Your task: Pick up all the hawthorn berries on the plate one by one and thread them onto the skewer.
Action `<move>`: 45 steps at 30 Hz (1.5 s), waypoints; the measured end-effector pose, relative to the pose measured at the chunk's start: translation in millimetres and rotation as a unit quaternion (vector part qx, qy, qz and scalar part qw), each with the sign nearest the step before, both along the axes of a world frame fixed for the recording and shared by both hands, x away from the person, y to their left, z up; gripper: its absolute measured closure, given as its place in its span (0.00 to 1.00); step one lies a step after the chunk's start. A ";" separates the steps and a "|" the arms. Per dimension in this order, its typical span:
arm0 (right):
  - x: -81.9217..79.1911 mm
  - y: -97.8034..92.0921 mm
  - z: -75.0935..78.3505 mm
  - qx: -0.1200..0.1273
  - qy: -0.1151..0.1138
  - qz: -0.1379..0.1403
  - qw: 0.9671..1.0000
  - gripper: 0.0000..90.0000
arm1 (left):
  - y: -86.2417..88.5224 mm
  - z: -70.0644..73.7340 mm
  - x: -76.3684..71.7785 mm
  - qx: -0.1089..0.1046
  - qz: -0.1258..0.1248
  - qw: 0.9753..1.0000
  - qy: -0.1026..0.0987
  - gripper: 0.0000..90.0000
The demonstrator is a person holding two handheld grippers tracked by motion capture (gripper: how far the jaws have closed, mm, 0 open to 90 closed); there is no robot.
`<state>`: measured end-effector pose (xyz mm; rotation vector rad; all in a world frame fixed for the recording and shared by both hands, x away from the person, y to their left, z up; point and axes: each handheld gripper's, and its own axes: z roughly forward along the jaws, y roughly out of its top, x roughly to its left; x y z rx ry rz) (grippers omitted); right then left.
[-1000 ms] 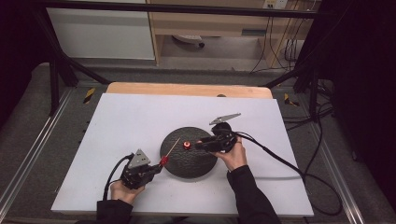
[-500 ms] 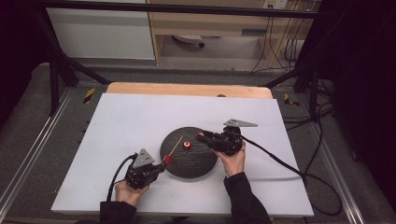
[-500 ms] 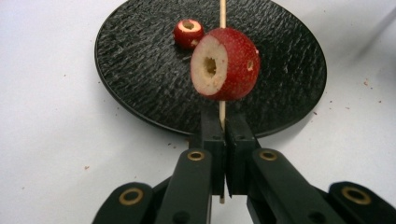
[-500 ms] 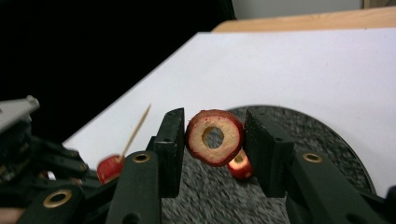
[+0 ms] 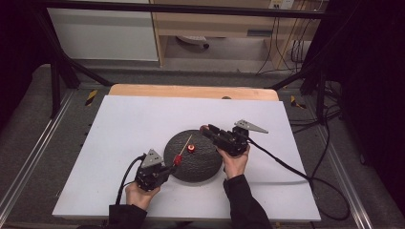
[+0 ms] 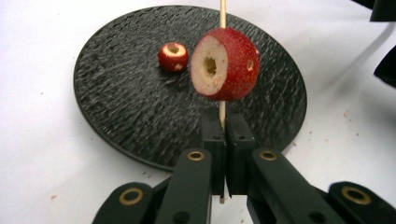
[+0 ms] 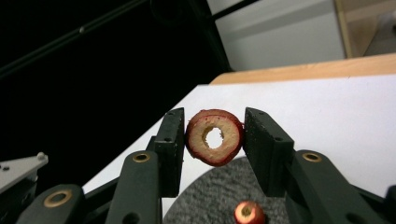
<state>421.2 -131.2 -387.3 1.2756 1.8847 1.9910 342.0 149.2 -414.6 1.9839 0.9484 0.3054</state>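
A round black slate plate (image 5: 200, 167) lies on the white table, with one small cored red fruit (image 5: 191, 149) on it. My left gripper (image 5: 165, 167) at the plate's near-left edge is shut on a thin wooden skewer (image 6: 222, 11). A larger cored red fruit (image 6: 224, 65) is threaded on that skewer just above the jaws. My right gripper (image 5: 206, 129) hovers over the plate's far-right side. It is shut on another cored red fruit (image 7: 215, 136), whose hole faces the camera. The small fruit (image 6: 173, 56) also lies on the plate (image 6: 140, 116) beyond the skewer.
The white table top (image 5: 133, 119) is bare around the plate, with a wooden strip (image 5: 191, 90) along its far edge. Black cables (image 5: 286, 167) trail from both grippers. A metal frame and shelving stand beyond the table.
My right gripper has drawn back to the right and risen from the plate's centre with its fruit. The left gripper with the skewer has shifted slightly right, toward the plate.
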 end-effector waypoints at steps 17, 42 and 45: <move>2.3 5.6 -3.2 0.042 -0.042 -0.028 0.998 0.67 | -19.7 3.1 9.0 -0.029 0.000 0.999 0.015 0.98; 0.7 10.3 -9.7 0.039 -0.057 -0.022 0.997 0.67 | -26.0 0.6 13.3 -0.050 -0.003 0.998 0.033 0.98; 0.2 11.2 -11.4 0.033 -0.055 -0.019 0.998 0.67 | -26.7 0.4 14.4 -0.053 0.001 0.998 0.037 0.98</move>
